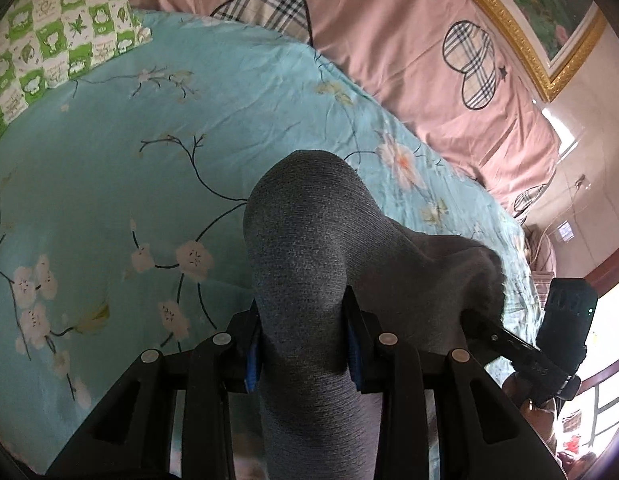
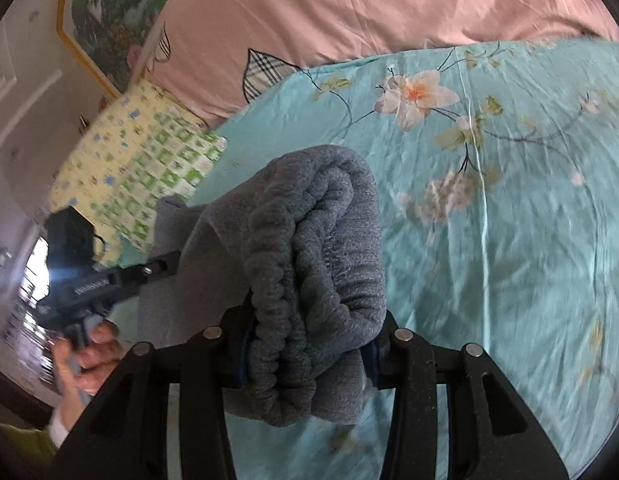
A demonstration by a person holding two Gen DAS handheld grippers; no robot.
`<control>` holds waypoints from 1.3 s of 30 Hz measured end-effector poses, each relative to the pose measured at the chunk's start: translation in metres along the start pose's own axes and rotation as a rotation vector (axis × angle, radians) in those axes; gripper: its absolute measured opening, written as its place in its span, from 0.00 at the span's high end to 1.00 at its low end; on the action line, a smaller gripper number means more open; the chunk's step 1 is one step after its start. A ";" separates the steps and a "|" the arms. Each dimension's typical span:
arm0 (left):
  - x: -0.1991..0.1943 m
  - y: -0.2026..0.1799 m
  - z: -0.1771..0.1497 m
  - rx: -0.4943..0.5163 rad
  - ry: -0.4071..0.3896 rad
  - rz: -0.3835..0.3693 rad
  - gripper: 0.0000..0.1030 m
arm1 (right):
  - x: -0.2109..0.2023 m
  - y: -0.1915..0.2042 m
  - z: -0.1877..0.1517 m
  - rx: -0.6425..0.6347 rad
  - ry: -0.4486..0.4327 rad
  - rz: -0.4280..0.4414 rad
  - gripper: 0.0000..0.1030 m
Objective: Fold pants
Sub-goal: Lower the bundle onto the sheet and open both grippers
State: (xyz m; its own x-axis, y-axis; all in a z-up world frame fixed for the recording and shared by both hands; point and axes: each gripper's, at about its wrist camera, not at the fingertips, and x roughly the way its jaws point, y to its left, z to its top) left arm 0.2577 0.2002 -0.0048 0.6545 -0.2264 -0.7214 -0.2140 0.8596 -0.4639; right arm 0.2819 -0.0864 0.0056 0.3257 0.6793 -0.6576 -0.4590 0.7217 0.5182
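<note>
The grey knit pants (image 1: pixel 305 240) are held up above the bed between both grippers. My left gripper (image 1: pixel 305 340) is shut on a ribbed end of the pants, which bulges up in front of it. My right gripper (image 2: pixel 309 344) is shut on the bunched elastic waistband (image 2: pixel 317 248). The right gripper also shows in the left wrist view (image 1: pixel 549 344) at the far right, with cloth stretched toward it. The left gripper shows in the right wrist view (image 2: pixel 109 280), held by a hand (image 2: pixel 89 356).
A turquoise floral bedsheet (image 1: pixel 129 180) lies below. A pink quilt (image 1: pixel 389 40) with plaid hearts lies along the far side. A green and white checked pillow (image 1: pixel 57 32) sits at one corner. A gold-framed picture (image 1: pixel 549 20) hangs on the wall.
</note>
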 end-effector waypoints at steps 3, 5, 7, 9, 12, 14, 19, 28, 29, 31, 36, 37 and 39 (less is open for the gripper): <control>0.007 0.001 -0.003 0.030 -0.007 0.011 0.60 | 0.008 -0.005 -0.002 -0.058 0.015 -0.135 0.46; 0.012 0.001 -0.006 0.051 -0.009 0.019 0.56 | 0.006 -0.017 -0.004 -0.047 0.005 -0.150 0.38; 0.015 0.003 -0.008 0.056 -0.012 0.027 0.51 | 0.003 -0.029 -0.007 -0.017 0.001 -0.132 0.37; 0.014 0.004 -0.009 0.055 -0.018 0.040 0.43 | 0.000 -0.036 -0.009 0.006 0.000 -0.117 0.37; 0.004 -0.001 -0.009 0.067 -0.031 0.086 0.42 | -0.002 -0.031 -0.010 -0.014 -0.014 -0.127 0.37; -0.008 -0.005 -0.012 0.080 -0.055 0.118 0.39 | -0.008 -0.025 -0.010 -0.032 -0.036 -0.123 0.37; -0.043 -0.016 -0.031 0.123 -0.102 0.180 0.25 | -0.032 -0.018 -0.011 0.002 -0.105 -0.100 0.26; -0.074 -0.029 -0.083 0.182 -0.114 0.254 0.22 | -0.061 0.024 -0.029 -0.090 -0.149 -0.094 0.14; -0.075 -0.030 -0.087 0.184 -0.108 0.257 0.22 | -0.063 0.030 -0.032 -0.113 -0.147 -0.101 0.14; -0.076 -0.032 -0.094 0.186 -0.101 0.260 0.22 | -0.066 0.042 -0.038 -0.164 -0.151 -0.120 0.13; -0.084 -0.036 -0.106 0.187 -0.114 0.276 0.22 | -0.070 0.056 -0.051 -0.219 -0.165 -0.140 0.12; -0.086 -0.037 -0.108 0.192 -0.122 0.281 0.21 | -0.070 0.056 -0.053 -0.222 -0.165 -0.137 0.11; -0.088 -0.040 -0.112 0.207 -0.127 0.299 0.20 | -0.069 0.057 -0.057 -0.225 -0.160 -0.139 0.10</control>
State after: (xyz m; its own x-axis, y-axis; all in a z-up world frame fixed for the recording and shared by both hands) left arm 0.1277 0.1340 0.0195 0.6729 0.0953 -0.7335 -0.2663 0.9564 -0.1200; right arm 0.1860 -0.1000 0.0491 0.5161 0.6014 -0.6098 -0.5668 0.7736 0.2833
